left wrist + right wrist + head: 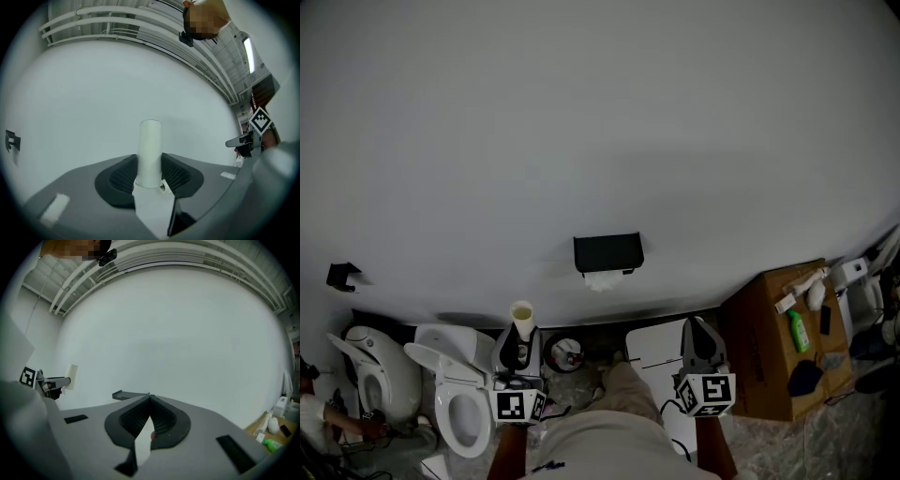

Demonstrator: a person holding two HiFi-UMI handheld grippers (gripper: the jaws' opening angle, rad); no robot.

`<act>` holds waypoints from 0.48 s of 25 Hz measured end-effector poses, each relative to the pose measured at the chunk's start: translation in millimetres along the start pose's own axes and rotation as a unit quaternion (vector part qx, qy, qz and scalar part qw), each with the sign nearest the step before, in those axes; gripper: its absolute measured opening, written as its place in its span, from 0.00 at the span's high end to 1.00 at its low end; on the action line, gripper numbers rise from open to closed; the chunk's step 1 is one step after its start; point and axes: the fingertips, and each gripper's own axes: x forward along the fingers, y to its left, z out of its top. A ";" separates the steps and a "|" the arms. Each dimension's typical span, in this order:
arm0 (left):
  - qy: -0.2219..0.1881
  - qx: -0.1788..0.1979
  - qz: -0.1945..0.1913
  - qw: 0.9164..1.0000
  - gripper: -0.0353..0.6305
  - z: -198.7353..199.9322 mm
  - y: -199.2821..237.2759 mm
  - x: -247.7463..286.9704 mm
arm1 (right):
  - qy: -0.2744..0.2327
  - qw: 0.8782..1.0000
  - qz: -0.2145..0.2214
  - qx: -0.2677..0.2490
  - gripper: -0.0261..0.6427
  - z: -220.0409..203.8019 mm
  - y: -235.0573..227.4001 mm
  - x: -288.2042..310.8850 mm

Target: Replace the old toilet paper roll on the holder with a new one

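The left gripper (150, 165) is clenched on an empty cardboard tube (150, 152). The tube stands upright between the two pads, with most of its length sticking out past the jaw tips. The right gripper (149, 401) is closed with its jaws pressed together and nothing between them.

In the head view, the black paper holder (607, 252) is mounted on the white wall (600, 122), and a bit of white paper (602, 279) hangs from its underside. The held tube is at about 7 o'clock from the holder, well apart from it and lower in the picture. The right gripper is at about 5 o'clock from the holder, also well clear. The two grippers are held side by side, with the person's pale trouser leg (614, 412) between them.

Two white toilets are at roughly 8 o'clock from the holder. The nearer one (459, 394) has its lid up, and the other (370, 361) stands further left. A small black fitting (342, 276) sits on the wall at 9 o'clock from the holder. A brown cardboard box (769, 356) stands at 4 o'clock from it, with a green bottle (798, 330) and other small items lying on top.

In the right gripper view, the holder is an edge-on dark shelf just beyond the closed jaw tips. The tube in the other gripper shows at 9 o'clock.
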 end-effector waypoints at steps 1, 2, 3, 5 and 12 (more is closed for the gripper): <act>0.000 0.000 0.000 1.000 0.70 0.4 -0.6 -1.1 | 0.001 1.000 0.002 -0.001 0.96 0.1 1.0 0.1; 0.000 0.001 -0.001 1.000 0.70 0.9 -1.0 -2.4 | 0.001 1.000 0.005 -0.001 0.96 -0.2 2.6 0.6; 0.000 0.003 -0.002 1.000 0.70 1.2 -0.9 -3.4 | 0.000 1.000 0.009 0.001 0.96 -0.4 4.6 1.4; -0.001 0.007 -0.005 1.000 0.70 1.2 -0.7 -5.5 | -0.003 1.000 0.015 0.003 0.96 0.9 9.1 2.2; 0.005 0.003 -0.004 1.000 0.70 -4.7 1.3 -14.1 | 0.002 1.000 0.025 -0.005 0.96 -1.6 21.0 2.5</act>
